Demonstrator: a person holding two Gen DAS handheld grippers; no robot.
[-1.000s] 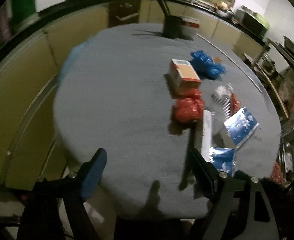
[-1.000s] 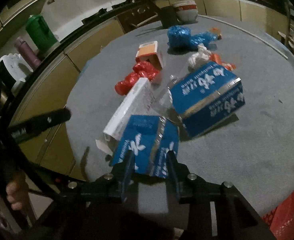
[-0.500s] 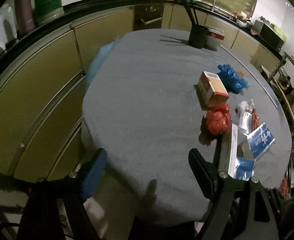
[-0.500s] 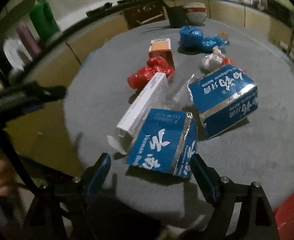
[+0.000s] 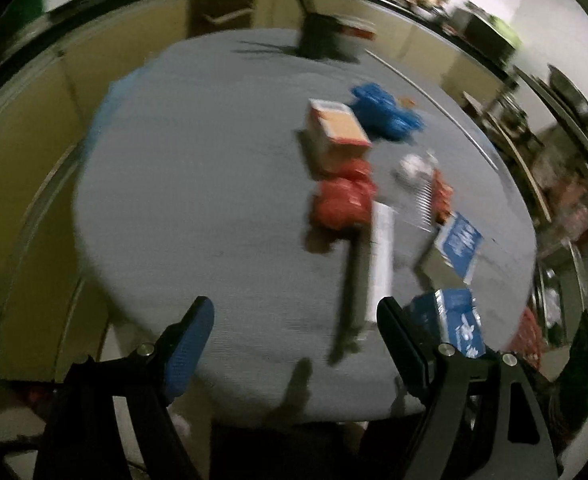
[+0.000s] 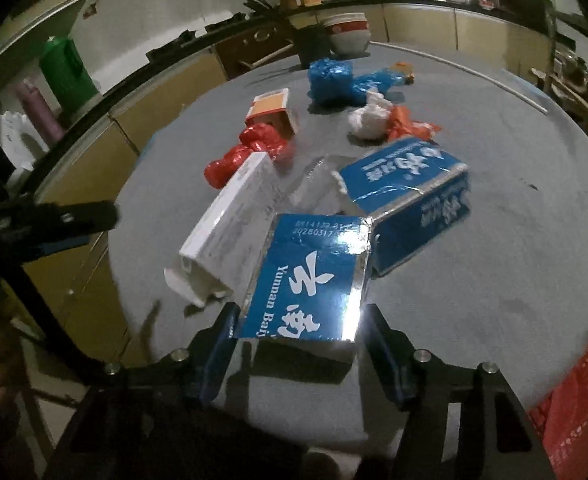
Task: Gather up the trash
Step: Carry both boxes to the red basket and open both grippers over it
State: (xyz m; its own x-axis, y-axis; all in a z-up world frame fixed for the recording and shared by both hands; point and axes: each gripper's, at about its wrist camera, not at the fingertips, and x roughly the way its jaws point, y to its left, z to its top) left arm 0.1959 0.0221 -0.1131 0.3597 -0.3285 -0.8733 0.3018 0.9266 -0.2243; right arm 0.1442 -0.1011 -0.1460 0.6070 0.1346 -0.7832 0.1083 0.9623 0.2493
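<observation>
Trash lies on a round grey table (image 6: 513, 208). In the right wrist view my right gripper (image 6: 299, 340) has its fingers on both sides of a blue box (image 6: 309, 280) at the near edge; the box looks tilted up. Behind it are a second blue box (image 6: 409, 192), a long white box (image 6: 234, 224), a red bag (image 6: 250, 152), an orange box (image 6: 272, 110), a blue bag (image 6: 333, 80) and white and orange wrappers (image 6: 373, 120). In the blurred left wrist view my left gripper (image 5: 294, 344) is open and empty at the near edge, left of the white box (image 5: 381, 256).
A red crate (image 6: 577, 400) stands at the lower right beside the table. A dark holder (image 6: 313, 46) and stacked bowls (image 6: 347, 32) sit at the table's far edge. Yellow cabinets (image 5: 22, 152) surround the table. A green jug (image 6: 66, 68) stands at the left.
My right gripper has moved in and narrowed around the near blue box, which now looks tilted up. My left gripper has swung back closer to the table.
</observation>
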